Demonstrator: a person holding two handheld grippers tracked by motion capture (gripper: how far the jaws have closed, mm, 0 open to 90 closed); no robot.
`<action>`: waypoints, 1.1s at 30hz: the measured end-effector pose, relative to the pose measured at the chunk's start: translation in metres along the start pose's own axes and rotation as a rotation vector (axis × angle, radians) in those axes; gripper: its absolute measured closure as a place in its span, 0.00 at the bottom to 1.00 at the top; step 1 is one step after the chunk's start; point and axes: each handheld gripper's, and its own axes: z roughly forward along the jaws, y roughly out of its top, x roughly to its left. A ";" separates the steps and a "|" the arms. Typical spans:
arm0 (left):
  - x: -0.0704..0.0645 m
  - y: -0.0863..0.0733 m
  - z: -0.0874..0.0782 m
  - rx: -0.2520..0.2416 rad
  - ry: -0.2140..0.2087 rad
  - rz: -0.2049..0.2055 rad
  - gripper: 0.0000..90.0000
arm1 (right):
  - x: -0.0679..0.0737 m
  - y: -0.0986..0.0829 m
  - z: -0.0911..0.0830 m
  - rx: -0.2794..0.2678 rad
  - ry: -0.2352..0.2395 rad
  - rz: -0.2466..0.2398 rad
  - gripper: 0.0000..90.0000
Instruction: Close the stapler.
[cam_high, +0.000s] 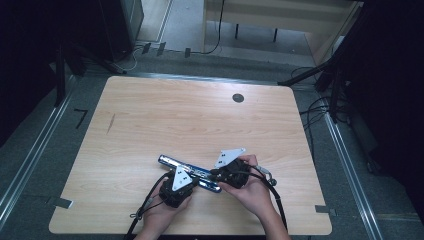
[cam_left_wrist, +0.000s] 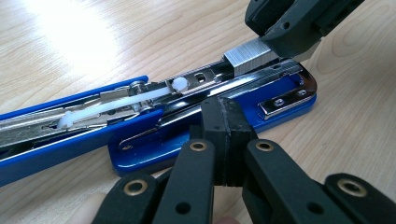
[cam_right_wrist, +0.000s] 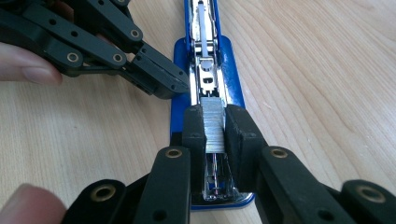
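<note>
Gripping the staple strip (cam_right_wrist: 215, 123), right hand-held gripper (cam_right_wrist: 215, 128) hides its sides.

My right hand-held gripper (cam_right_wrist: 215, 135) hides the staple strip's (cam_right_wrist: 214, 125) sides; the stapler's (cam_left_wrist: 140, 116) far end runs off-frame.

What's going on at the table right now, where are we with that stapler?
A person is reloading an opened blue stapler lying on the wooden table. The right gripper is shut on a strip of staples, holding it over the metal staple channel near the stapler's front end. The left gripper has its jaws closed together and presses against the stapler's side, apparently steadying it. The strip does not look fully seated yet.
</note>
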 end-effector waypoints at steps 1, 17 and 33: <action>0.000 0.000 0.000 0.000 0.000 0.000 1.00 | 0.000 0.000 0.000 -0.001 0.002 0.004 0.89; 0.000 0.000 0.000 -0.001 0.001 0.001 1.00 | 0.001 -0.001 0.002 0.007 -0.013 -0.007 0.89; 0.000 0.000 0.000 -0.001 0.001 0.002 1.00 | 0.002 0.000 0.006 0.011 -0.019 -0.032 0.88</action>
